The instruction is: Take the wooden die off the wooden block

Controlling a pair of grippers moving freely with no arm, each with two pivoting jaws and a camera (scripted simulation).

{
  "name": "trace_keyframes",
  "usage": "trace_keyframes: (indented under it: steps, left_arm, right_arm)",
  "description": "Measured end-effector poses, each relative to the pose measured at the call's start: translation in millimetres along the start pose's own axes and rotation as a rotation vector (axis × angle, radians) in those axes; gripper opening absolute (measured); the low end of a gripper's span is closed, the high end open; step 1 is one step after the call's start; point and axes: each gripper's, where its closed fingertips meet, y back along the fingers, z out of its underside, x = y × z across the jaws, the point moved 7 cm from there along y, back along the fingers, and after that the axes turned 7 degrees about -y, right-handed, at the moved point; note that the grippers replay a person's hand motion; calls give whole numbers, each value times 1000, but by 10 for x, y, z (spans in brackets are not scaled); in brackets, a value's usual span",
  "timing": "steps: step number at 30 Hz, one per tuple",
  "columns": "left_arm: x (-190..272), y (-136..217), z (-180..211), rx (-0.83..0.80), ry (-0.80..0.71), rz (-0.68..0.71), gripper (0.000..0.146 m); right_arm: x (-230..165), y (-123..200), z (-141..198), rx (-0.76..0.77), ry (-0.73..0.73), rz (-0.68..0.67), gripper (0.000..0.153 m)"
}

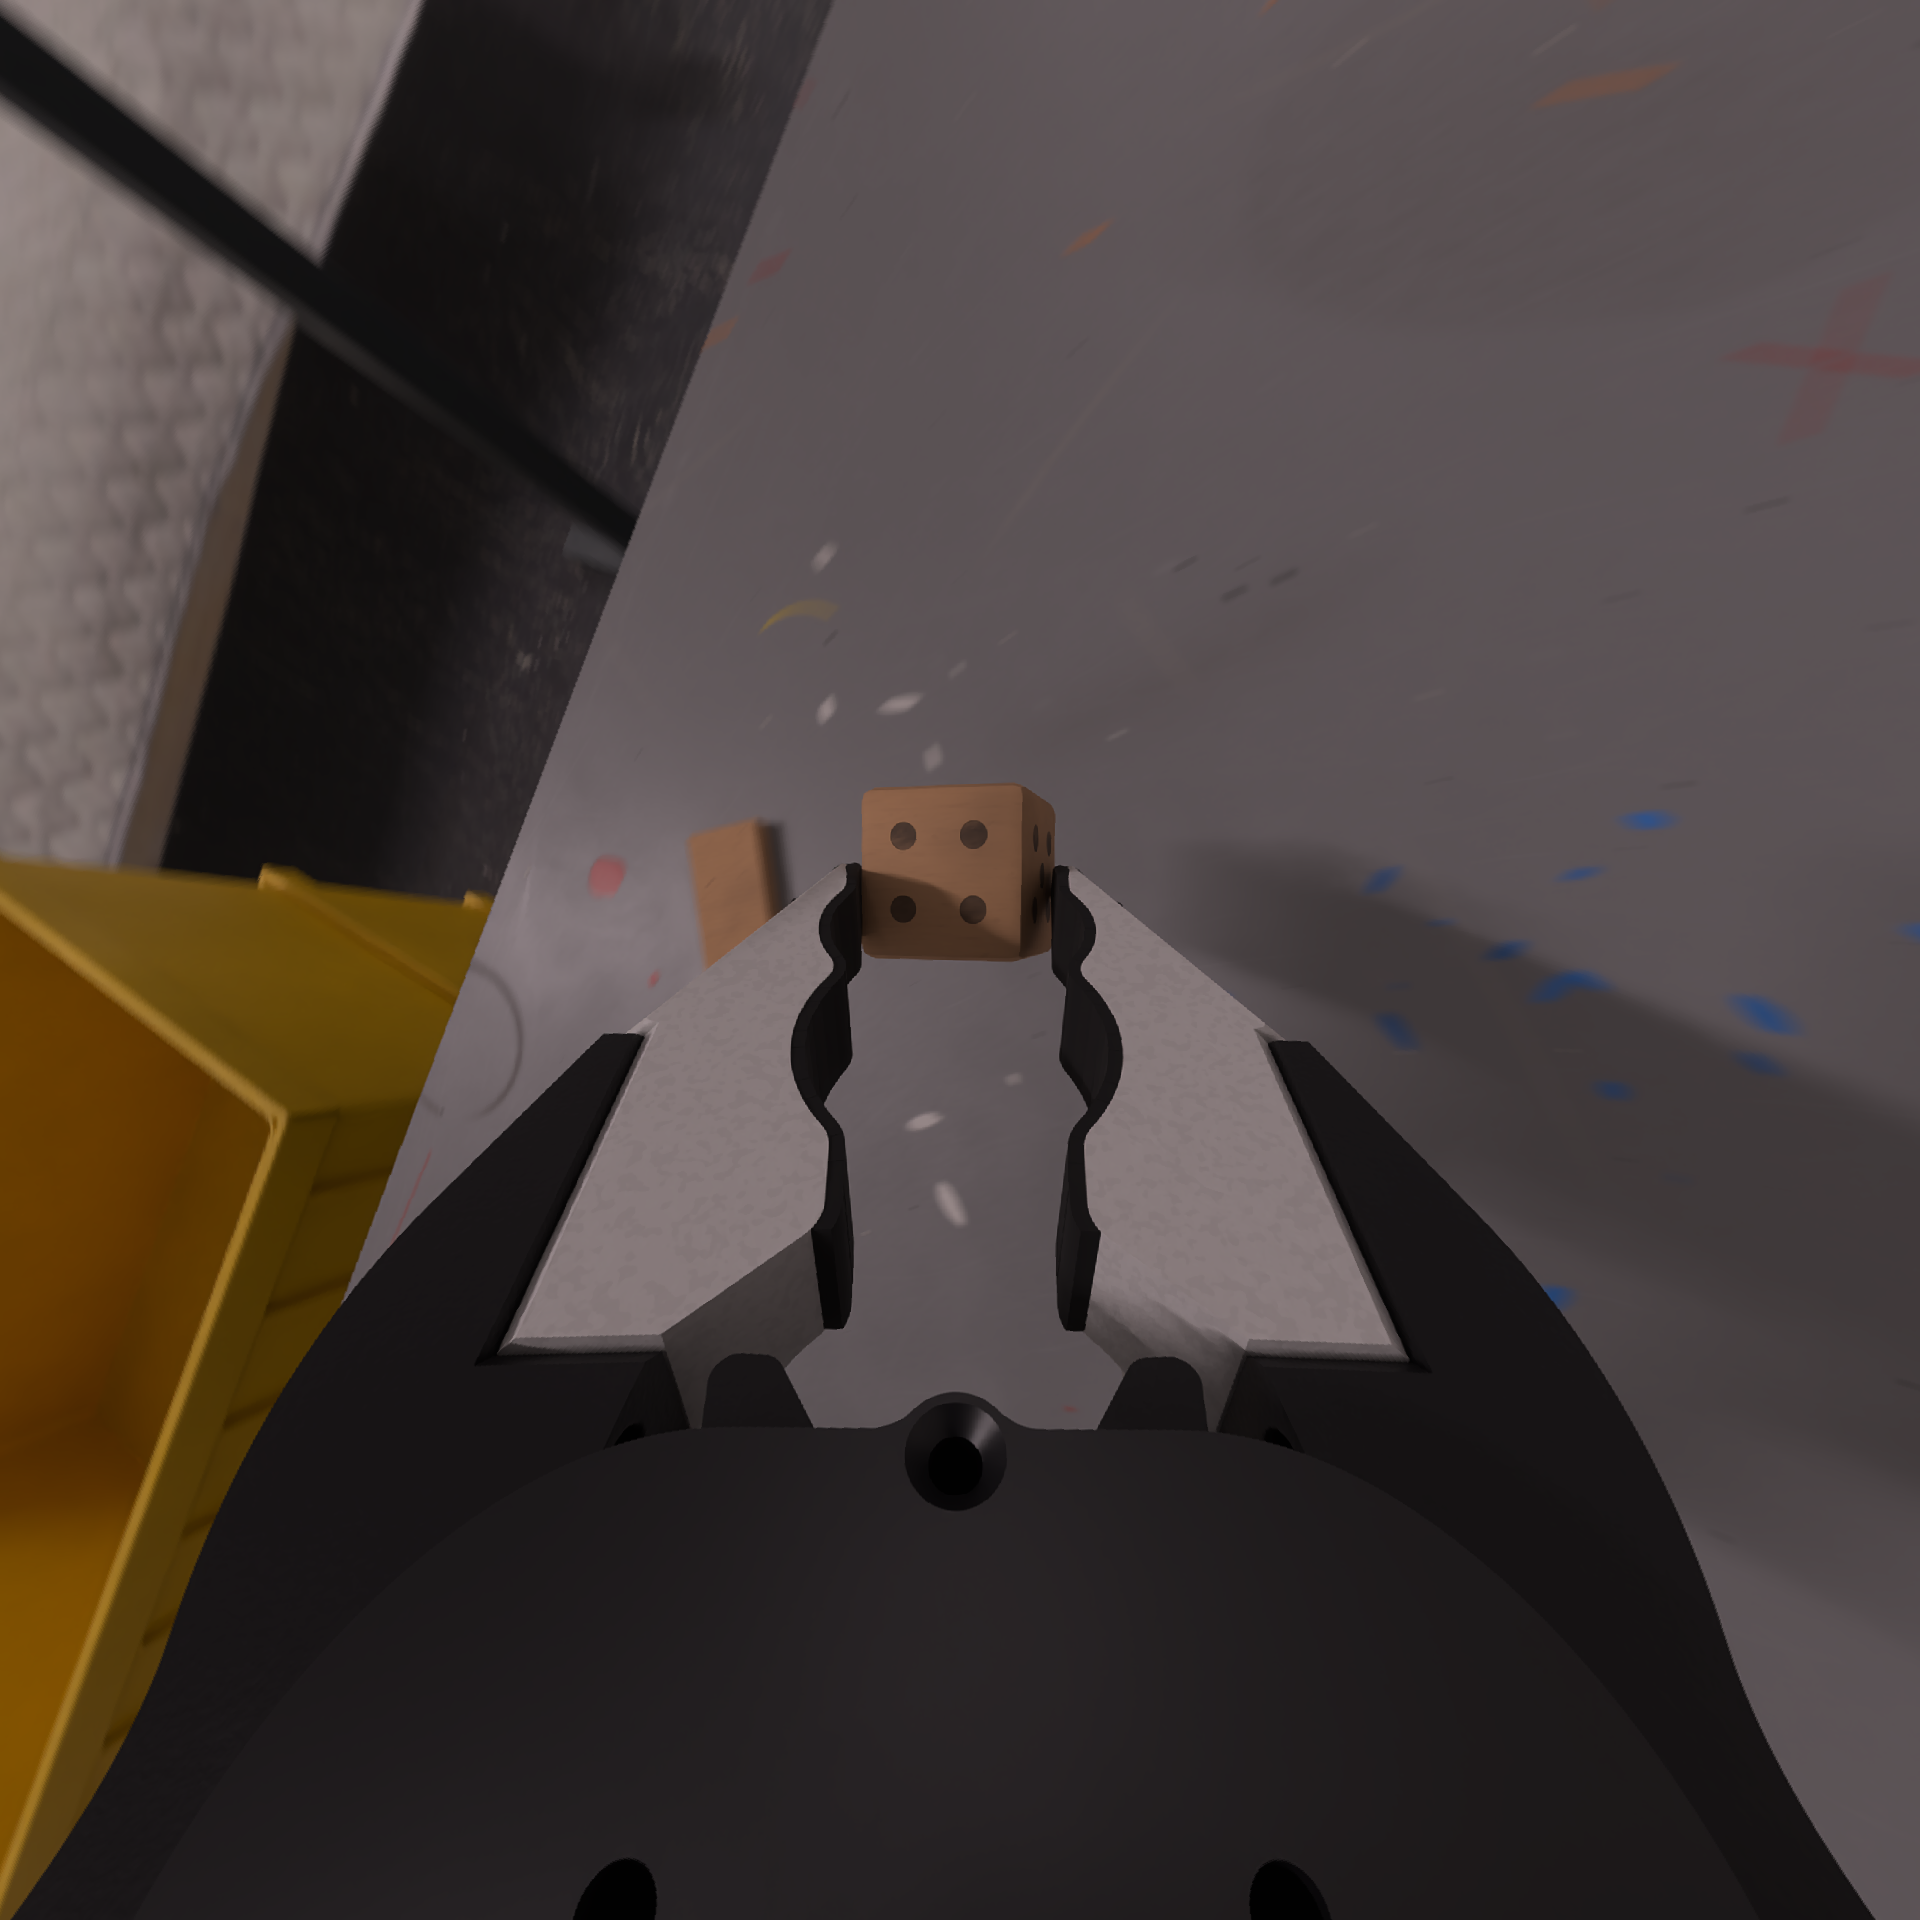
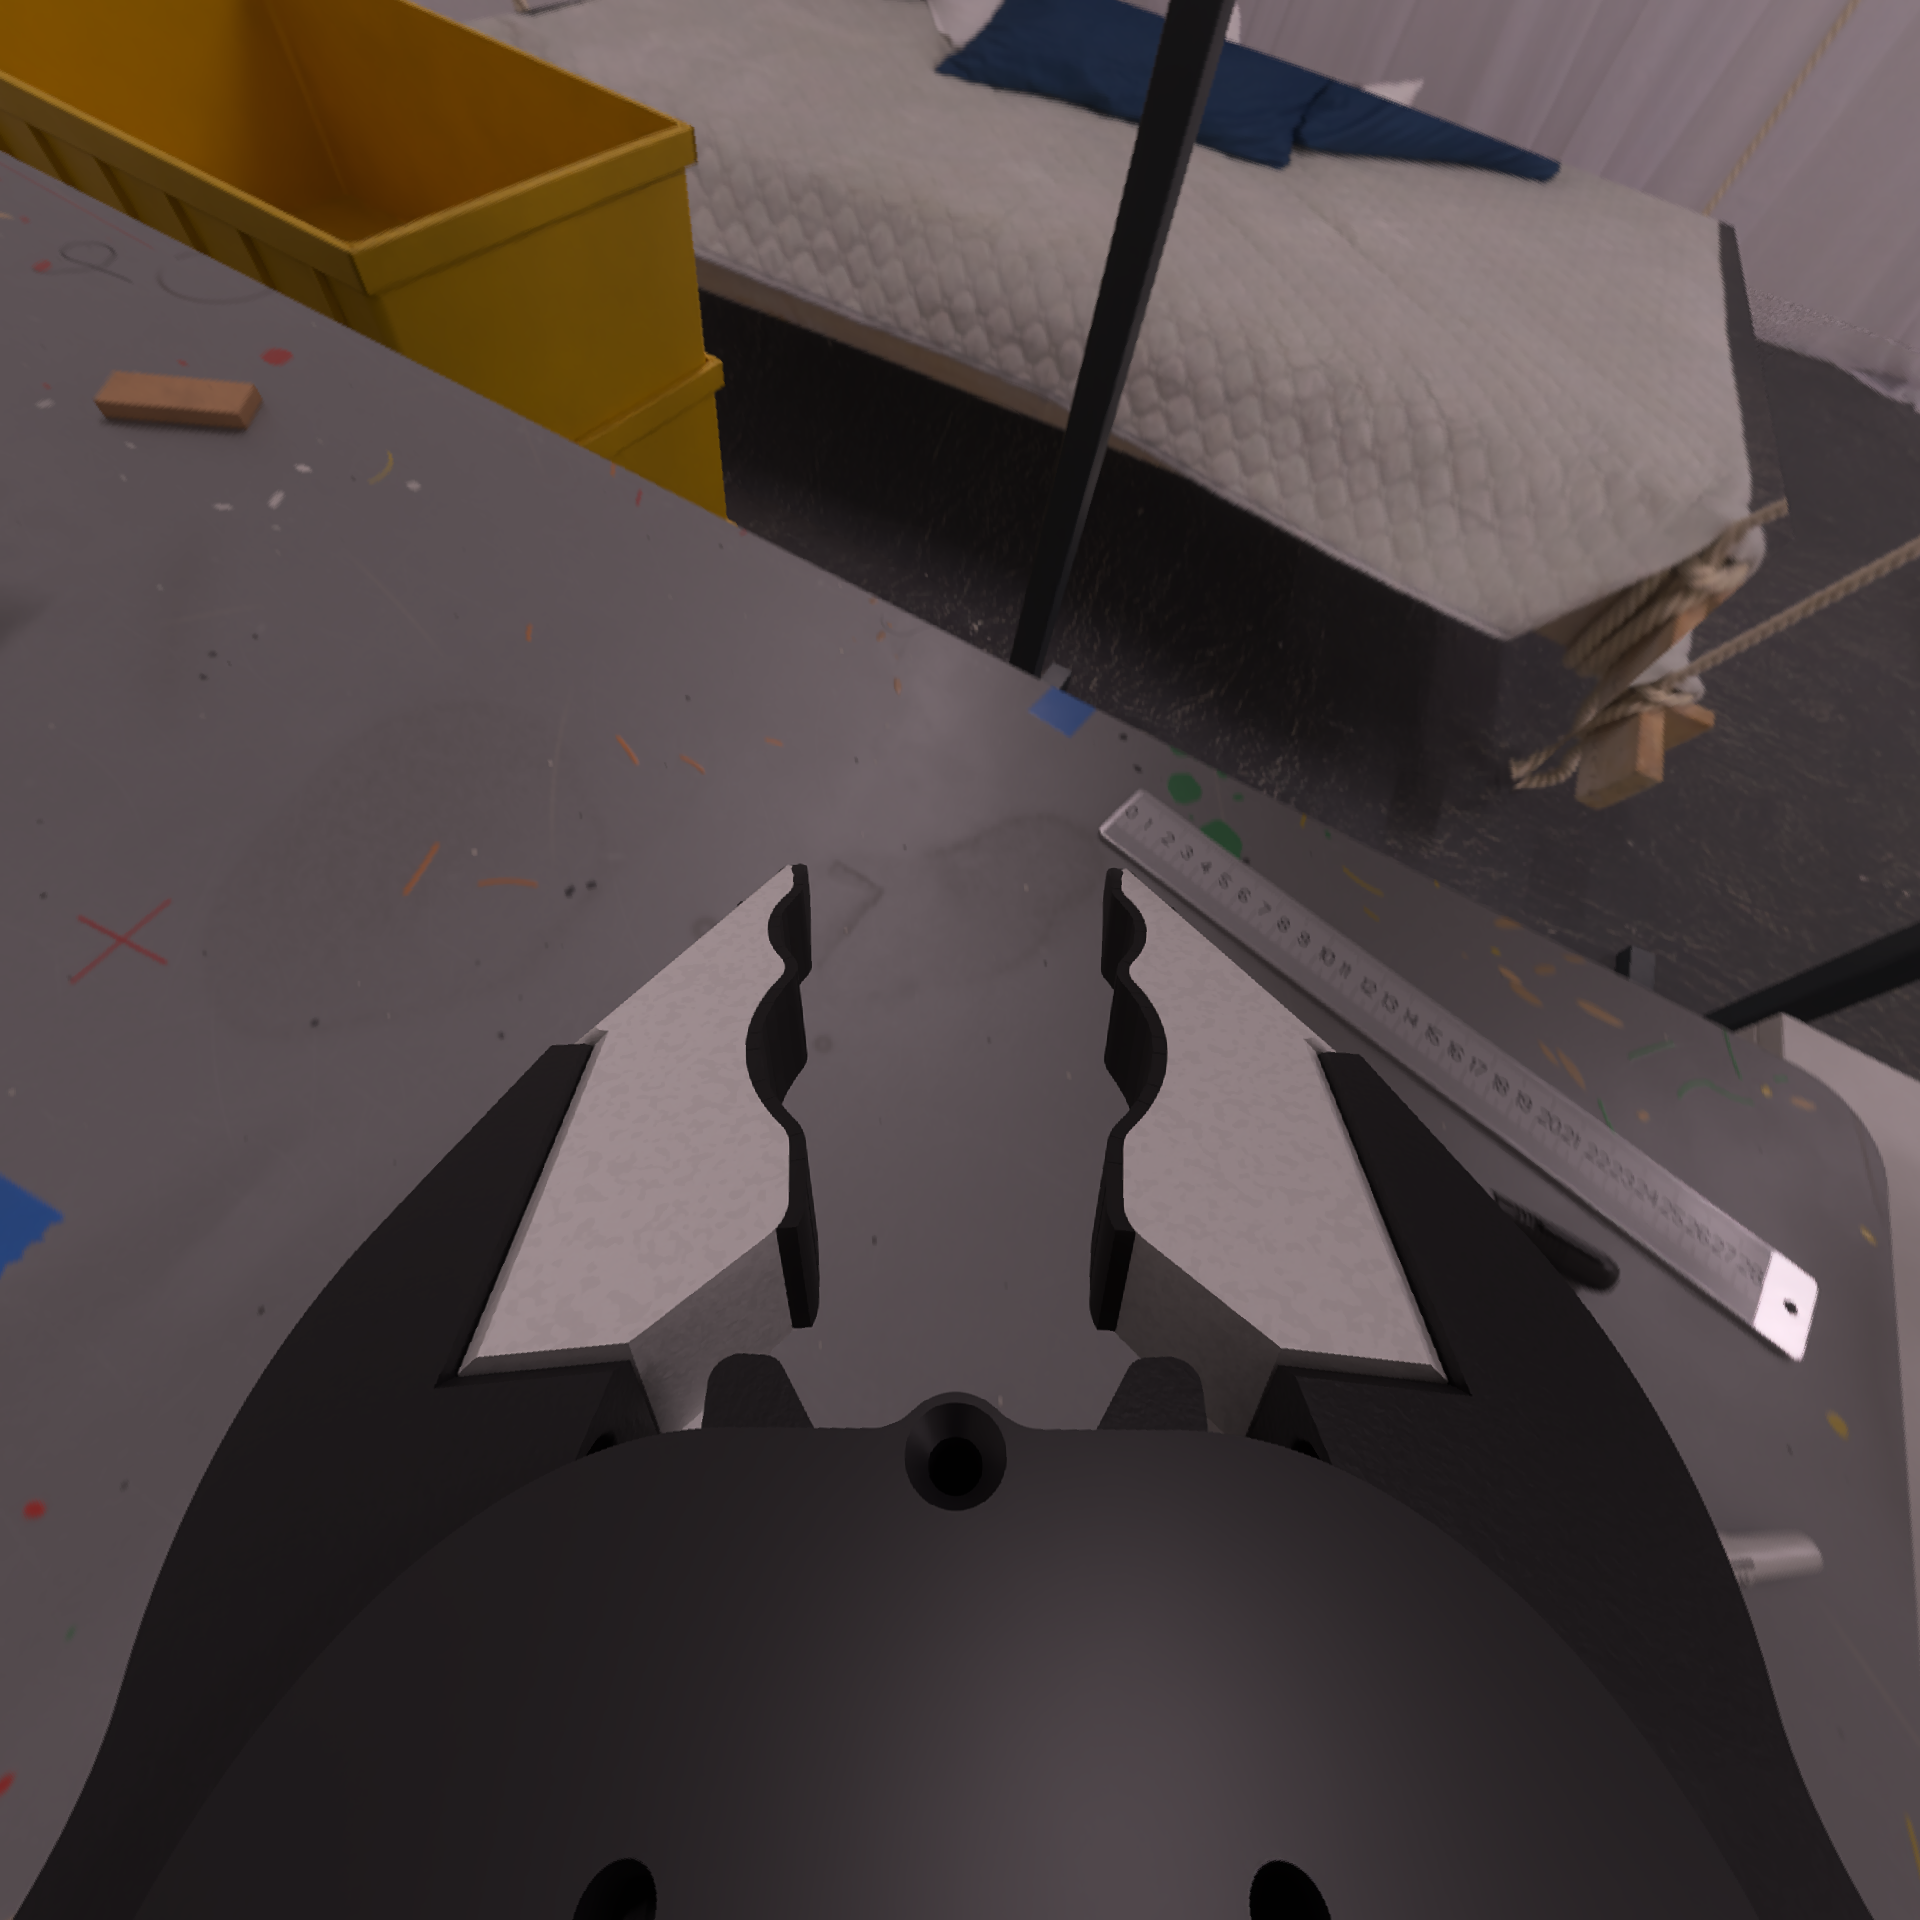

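Left wrist view: my left tongs pinch the wooden die at the fingertips, clear of the wooden block, which lies flat on the grey tabletop just left beyond, near a yellow bin | Right wrist view: my right tongs spread, holding nothing, over tabletop; block far left; steel ruler right.

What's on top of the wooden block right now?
Nothing. The wooden block lies flat and bare on the table. The die is off it, clamped between the left tool's fingertips. The block's underside is hidden.
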Motion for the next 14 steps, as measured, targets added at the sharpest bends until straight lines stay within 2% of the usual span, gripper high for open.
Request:
trace_keyframes:
  steps: [3, 6, 10, 14]
  left_arm:
    - [426, 251, -374, 95, -76, 72, 36]
    - [952, 257, -726, 160, -160, 169, 36]
    - [1537, -41, -1058, 170, -229, 242, 36]
    - [1833, -372, -1189, 108, -285, 202, 36]
  right_arm:
    - [-17, 92, 130, -18, -5, 6, 56]
    - [-190, 101, 210, -15, 1, -35, 55]
    - [-518, 1, 277, -25, 26, -115, 55]
    - [-834, -157, 329, -40, 52, -197, 55]
